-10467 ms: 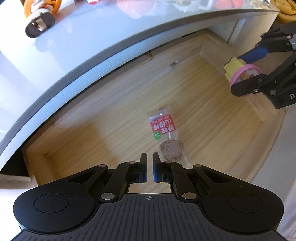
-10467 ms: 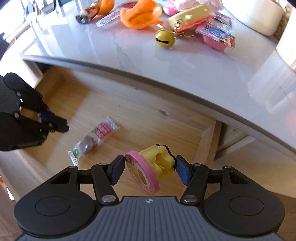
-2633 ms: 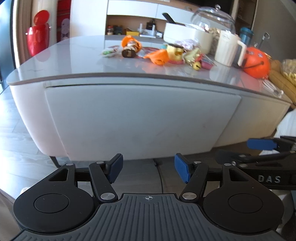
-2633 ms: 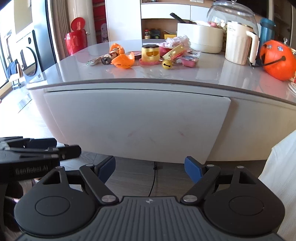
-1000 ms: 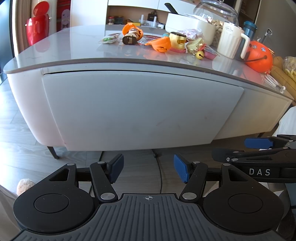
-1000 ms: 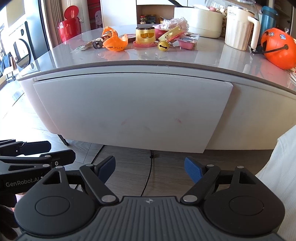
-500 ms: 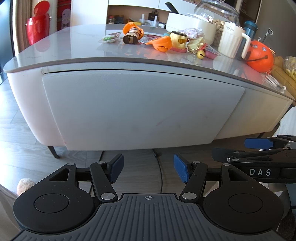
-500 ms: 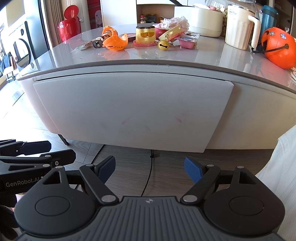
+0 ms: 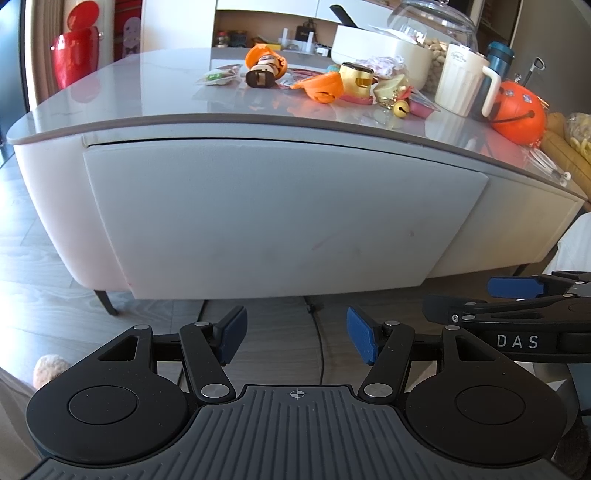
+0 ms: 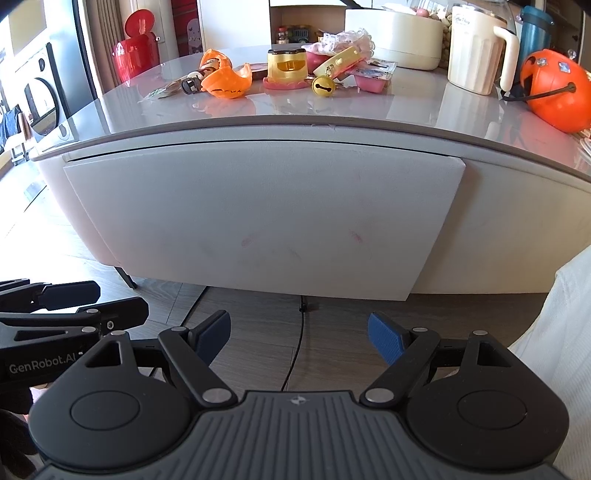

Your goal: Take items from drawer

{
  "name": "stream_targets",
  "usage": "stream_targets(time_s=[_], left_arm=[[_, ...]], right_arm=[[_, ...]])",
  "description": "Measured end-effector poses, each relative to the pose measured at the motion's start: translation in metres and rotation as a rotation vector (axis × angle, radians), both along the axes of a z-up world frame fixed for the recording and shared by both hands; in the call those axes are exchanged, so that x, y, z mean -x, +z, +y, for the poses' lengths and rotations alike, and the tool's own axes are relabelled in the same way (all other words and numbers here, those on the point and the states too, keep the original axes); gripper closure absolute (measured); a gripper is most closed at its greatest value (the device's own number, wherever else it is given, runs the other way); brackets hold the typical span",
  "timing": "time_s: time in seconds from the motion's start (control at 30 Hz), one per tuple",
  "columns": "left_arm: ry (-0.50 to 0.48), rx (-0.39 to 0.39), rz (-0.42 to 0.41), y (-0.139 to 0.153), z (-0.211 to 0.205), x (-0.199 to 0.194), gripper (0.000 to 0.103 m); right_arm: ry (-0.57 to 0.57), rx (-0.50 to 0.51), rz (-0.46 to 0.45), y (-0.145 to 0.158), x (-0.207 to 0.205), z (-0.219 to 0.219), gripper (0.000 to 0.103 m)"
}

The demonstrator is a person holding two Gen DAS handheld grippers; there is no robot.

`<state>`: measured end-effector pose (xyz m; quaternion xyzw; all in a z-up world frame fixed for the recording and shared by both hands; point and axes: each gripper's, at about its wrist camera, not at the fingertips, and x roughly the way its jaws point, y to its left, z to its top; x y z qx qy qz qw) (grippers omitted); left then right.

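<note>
The white drawer front (image 9: 280, 214) (image 10: 258, 218) sits flush in the table's side, closed. On the grey tabletop (image 9: 147, 92) (image 10: 406, 103) lie small items: a yellow and pink toy (image 10: 286, 70), a yellow bell (image 10: 323, 86), an orange shell (image 10: 225, 83), a clear snack packet (image 9: 219, 75). My left gripper (image 9: 295, 334) is open and empty, low over the floor, well back from the drawer. My right gripper (image 10: 297, 338) is open and empty at the same distance. Each gripper shows at the edge of the other's view.
A white pitcher (image 10: 476, 48), an orange pumpkin bucket (image 10: 557, 96), a cream pot (image 10: 395, 31) and a glass dome (image 9: 432, 18) stand at the table's right and back. A black cable (image 10: 295, 354) runs on the wooden floor. White cloth (image 10: 557, 332) hangs at right.
None in the last second. Ten seconds ago the drawer was open with a snack packet inside and the right gripper held the pink and yellow toy; the drawer is shut now.
</note>
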<state>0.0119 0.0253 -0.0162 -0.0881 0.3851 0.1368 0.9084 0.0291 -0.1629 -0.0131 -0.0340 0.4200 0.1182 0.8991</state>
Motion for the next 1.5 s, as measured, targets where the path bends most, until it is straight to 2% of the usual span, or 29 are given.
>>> stream_targets(time_s=[1.5], left_arm=[[-0.033, 0.009, 0.000, -0.0007, 0.0002, -0.0006, 0.038]], right_arm=[[-0.008, -0.008, 0.015, -0.0035, -0.0009, -0.0027, 0.021]])
